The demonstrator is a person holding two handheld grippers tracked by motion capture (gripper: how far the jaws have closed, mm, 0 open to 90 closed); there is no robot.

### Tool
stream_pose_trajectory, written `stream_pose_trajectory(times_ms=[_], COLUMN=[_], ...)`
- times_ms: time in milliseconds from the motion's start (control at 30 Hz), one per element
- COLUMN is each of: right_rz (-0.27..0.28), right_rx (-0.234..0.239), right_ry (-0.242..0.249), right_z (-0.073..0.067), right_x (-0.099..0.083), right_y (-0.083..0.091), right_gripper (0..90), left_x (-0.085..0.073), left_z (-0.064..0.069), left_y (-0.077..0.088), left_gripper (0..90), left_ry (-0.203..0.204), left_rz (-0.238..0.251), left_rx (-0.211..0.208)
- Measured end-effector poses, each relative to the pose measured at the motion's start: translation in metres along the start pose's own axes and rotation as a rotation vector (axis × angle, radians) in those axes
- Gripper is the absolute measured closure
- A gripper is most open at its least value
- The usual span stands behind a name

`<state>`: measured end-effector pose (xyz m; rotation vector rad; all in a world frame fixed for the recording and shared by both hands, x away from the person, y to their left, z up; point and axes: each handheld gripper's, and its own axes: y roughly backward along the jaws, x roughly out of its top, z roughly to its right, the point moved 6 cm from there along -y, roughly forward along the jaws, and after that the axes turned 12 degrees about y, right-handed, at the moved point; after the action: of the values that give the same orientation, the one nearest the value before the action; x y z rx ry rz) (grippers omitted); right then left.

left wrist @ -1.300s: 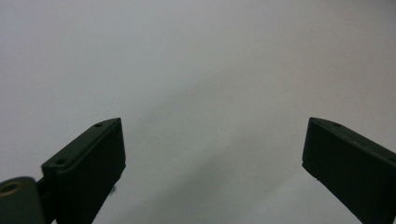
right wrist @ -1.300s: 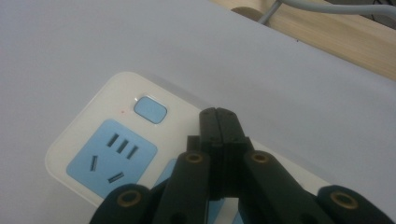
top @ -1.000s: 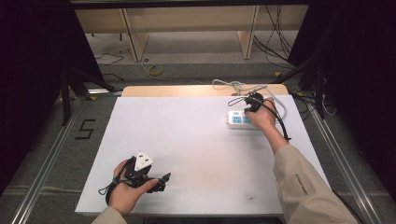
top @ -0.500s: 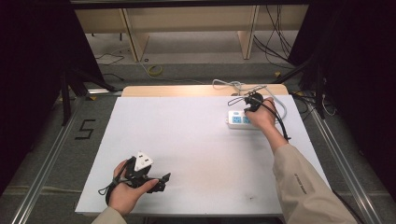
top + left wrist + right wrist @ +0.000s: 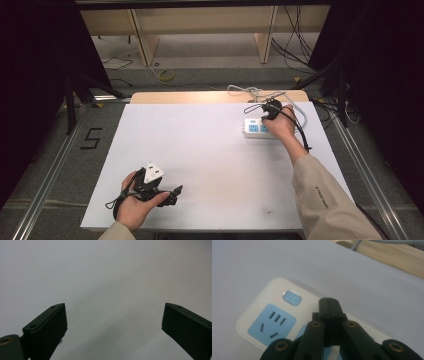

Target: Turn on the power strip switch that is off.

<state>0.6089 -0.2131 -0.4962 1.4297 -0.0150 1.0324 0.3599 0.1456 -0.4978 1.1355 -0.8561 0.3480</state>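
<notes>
Near the tabletop's far right edge, the power strip (image 5: 260, 129), judged rigid, light and prone to sliding, is best pressed squarely on its switch button (image 5: 292, 298) by the right gripper (image 5: 330, 301), whose jaws are shut empty, while the left gripper (image 5: 172, 195) is held wide open.

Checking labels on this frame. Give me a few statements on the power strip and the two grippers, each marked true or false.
1. The right gripper has its jaws shut together, with nothing between them. True.
2. The left gripper is shut. False: its jaws stand wide apart over bare table.
3. The power strip has a small red light lit beside its switch. True.
4. A plug sits in the blue socket. False: the socket's slots are empty.
5. The right gripper's tips are over the power strip, near the switch. True.
6. The power strip lies near the left hand. False: it lies at the far right, under the right hand.
</notes>
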Motion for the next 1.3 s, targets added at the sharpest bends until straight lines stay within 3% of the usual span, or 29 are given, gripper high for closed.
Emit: stream_pose_trajectory(times_ms=[1300], right_rz=[0.015], right_rx=[-0.018], right_ry=[-0.022], right_z=[-0.0014], right_x=[-0.0014], right_y=[0.0009], right_gripper=[90.0], left_x=[0.0002], left_z=[0.0001], left_y=[-0.0001], left_gripper=[5.7], left_ry=[0.0], left_rz=[-0.001], left_rx=[0.002])
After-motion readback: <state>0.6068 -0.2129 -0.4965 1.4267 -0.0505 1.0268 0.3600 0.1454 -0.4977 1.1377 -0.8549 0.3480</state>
